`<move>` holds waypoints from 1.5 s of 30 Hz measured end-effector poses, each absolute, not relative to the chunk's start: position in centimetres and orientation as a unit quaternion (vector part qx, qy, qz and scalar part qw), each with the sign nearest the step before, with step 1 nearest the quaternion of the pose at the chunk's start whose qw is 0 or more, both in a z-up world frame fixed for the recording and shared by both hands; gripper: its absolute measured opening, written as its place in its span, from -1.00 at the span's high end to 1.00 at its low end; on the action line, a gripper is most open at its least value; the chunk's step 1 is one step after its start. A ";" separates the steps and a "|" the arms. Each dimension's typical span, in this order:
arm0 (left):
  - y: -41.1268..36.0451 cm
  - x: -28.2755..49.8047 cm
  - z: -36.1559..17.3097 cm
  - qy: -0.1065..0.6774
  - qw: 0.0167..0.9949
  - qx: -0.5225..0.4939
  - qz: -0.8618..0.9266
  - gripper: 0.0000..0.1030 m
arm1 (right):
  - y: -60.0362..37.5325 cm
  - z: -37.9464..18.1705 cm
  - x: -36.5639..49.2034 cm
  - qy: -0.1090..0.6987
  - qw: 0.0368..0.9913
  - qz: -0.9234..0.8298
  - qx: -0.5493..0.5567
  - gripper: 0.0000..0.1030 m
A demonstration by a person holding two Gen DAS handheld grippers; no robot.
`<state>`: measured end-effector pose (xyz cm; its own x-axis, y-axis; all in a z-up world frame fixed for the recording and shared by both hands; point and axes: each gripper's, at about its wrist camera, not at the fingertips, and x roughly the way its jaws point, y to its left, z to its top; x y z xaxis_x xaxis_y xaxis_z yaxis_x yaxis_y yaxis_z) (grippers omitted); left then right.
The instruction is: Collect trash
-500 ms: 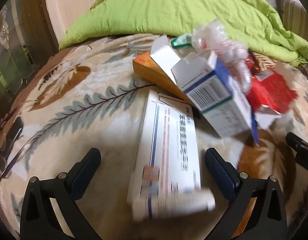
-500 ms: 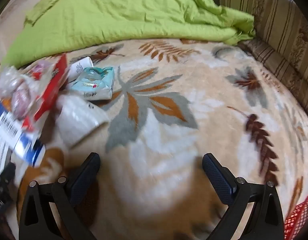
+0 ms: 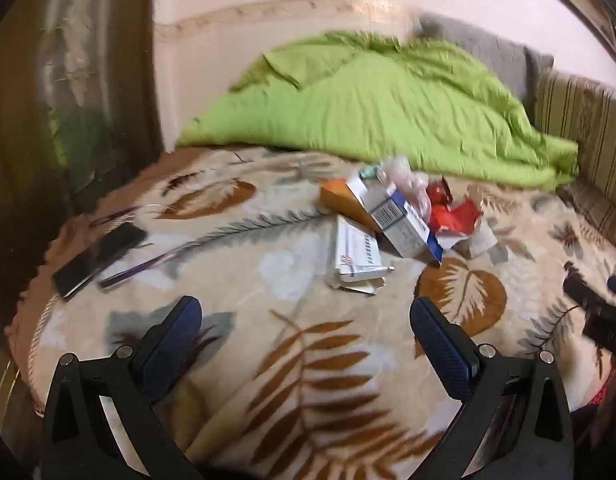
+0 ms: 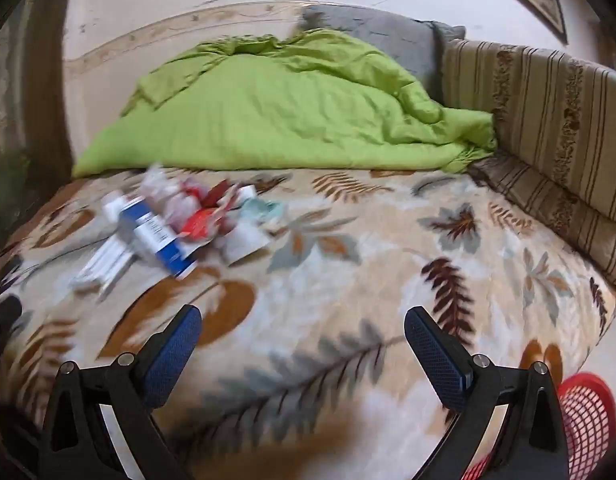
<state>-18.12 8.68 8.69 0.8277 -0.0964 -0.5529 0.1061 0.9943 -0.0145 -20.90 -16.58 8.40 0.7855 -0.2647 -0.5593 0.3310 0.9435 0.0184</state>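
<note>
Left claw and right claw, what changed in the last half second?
Both pulled back from the trash pile: the left claw, open, no longer straddles the long white box; the right claw is open too. A red basket now shows. The pile has not moved.

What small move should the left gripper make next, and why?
Probably ease the open, empty left gripper forward toward the long white box, the nearest piece of the trash pile; the bare blanket lies between them.
</note>
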 end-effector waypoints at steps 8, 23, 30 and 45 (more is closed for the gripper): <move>10.6 -20.1 8.0 0.304 0.951 -0.025 -0.038 -1.00 | -15.7 9.3 -24.6 0.252 0.954 -0.152 0.057 -0.99; 8.0 -20.2 7.0 0.302 0.951 0.034 -0.055 -1.00 | -12.6 8.8 -23.6 0.263 0.954 -0.144 -0.022 -0.99; 8.0 -20.2 6.9 0.308 0.950 0.029 -0.054 -1.00 | -12.3 8.8 -23.7 0.262 0.954 -0.144 -0.026 -0.99; 7.4 -21.2 7.8 0.286 0.955 0.023 -0.076 -1.00 | -12.7 10.6 -24.8 0.280 0.950 -0.139 0.011 -0.99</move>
<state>-21.24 7.44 7.77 0.8252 -0.1317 -0.5493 0.1579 0.9875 0.0004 -24.81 -12.68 10.55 0.8049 -0.2582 -0.5343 0.2703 0.9611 -0.0573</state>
